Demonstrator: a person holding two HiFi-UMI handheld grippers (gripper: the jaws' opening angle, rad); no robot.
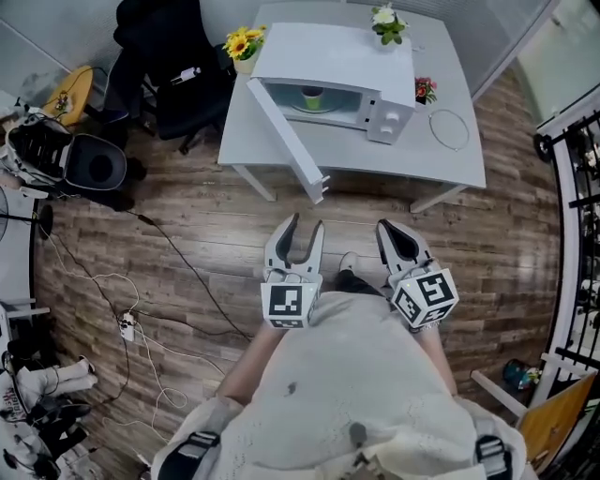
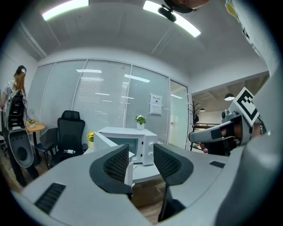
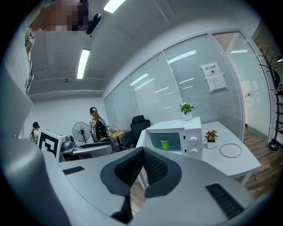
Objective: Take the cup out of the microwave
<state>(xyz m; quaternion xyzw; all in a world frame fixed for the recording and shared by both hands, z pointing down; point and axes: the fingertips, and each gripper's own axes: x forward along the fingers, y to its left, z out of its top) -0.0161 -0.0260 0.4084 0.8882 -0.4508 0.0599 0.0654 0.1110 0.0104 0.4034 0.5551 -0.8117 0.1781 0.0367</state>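
Note:
A white microwave (image 1: 375,89) stands on a white table (image 1: 450,164) ahead of me, its door (image 1: 286,141) swung wide open toward the front left. Inside it a green cup (image 1: 312,97) stands upright; it also shows through the opening in the right gripper view as the green cup (image 3: 164,144). Both grippers are held close to my body over the wooden floor, well short of the table. My left gripper (image 1: 305,225) is open with nothing between its jaws, and it points at the microwave (image 2: 132,143). My right gripper (image 1: 386,228) is shut and empty, its pads (image 3: 148,165) pressed together.
Yellow flowers (image 1: 244,42), a potted plant (image 1: 385,23), a small red-flower pot (image 1: 425,90) and a wire ring (image 1: 449,128) sit around the microwave. A black office chair (image 1: 173,75) stands left of the table. Cables (image 1: 141,319) trail over the floor at left.

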